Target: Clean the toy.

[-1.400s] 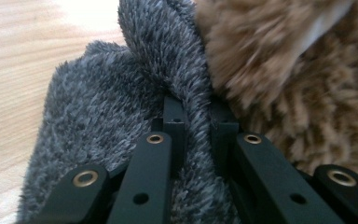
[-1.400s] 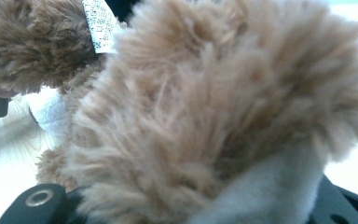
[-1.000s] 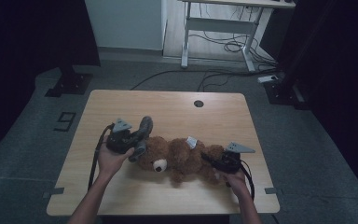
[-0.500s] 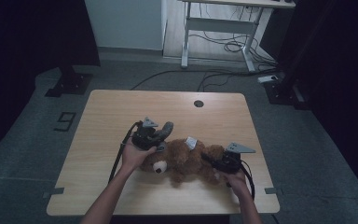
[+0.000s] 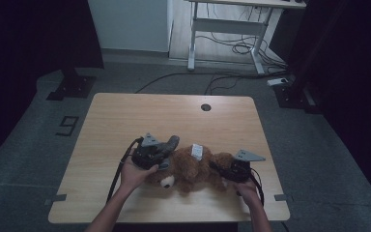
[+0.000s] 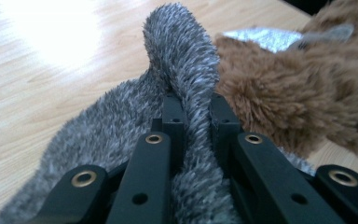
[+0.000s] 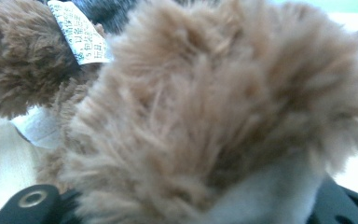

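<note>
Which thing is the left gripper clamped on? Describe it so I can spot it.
On the wooden table, find the brown teddy bear near the front edge. At its head lies a grey furry piece, pinched in the left gripper; grey fur, not brown.

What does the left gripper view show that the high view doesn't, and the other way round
Left gripper view: two black fingers pinching a fold of grey furry cloth.
High view: the whole table, both hands, the right gripper at the bear's far end, and the floor with cables.
Both: the brown teddy bear, its white tag, the grey cloth and the wooden tabletop.
</note>
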Motion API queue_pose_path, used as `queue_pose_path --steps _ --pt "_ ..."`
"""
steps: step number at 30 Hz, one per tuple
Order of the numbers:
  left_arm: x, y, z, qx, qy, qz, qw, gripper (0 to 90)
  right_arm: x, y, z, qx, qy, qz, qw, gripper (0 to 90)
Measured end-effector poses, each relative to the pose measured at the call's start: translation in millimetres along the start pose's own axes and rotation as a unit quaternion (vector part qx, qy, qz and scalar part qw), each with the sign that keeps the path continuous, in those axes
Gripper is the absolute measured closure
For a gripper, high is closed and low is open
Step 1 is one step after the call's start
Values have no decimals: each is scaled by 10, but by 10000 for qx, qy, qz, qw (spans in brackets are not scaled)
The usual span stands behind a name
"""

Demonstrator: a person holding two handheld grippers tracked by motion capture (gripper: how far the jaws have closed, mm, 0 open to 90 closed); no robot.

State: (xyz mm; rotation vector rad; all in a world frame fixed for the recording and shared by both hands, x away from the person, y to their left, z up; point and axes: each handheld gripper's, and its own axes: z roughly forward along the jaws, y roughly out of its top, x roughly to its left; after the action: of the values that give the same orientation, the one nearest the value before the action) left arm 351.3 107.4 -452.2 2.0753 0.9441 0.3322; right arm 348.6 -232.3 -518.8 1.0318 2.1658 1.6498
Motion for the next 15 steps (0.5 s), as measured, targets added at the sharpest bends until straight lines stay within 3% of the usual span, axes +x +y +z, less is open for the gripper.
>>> queue_pose_path --steps 2,3,6,10,15 --pt "-14 -16 6 -10 24 20 10000 801 1 4 -9 13 11 8 10000 520" --pt "-29 -42 4 -44 70 41 10000 801 1 23 -44 62 1 46 10000 448" --pt "-39 -83 -8 -99 33 47 9999 804 -17 62 -124 79 -63 101 9999 371" --pt "-78 -113 -30 -141 34 106 9998 805 -33 118 -203 -31 -47 216 9998 333" --pt "-186 -187 -74 -212 41 271 9994 806 -14 331 -377 -300 12 193 9994 288"
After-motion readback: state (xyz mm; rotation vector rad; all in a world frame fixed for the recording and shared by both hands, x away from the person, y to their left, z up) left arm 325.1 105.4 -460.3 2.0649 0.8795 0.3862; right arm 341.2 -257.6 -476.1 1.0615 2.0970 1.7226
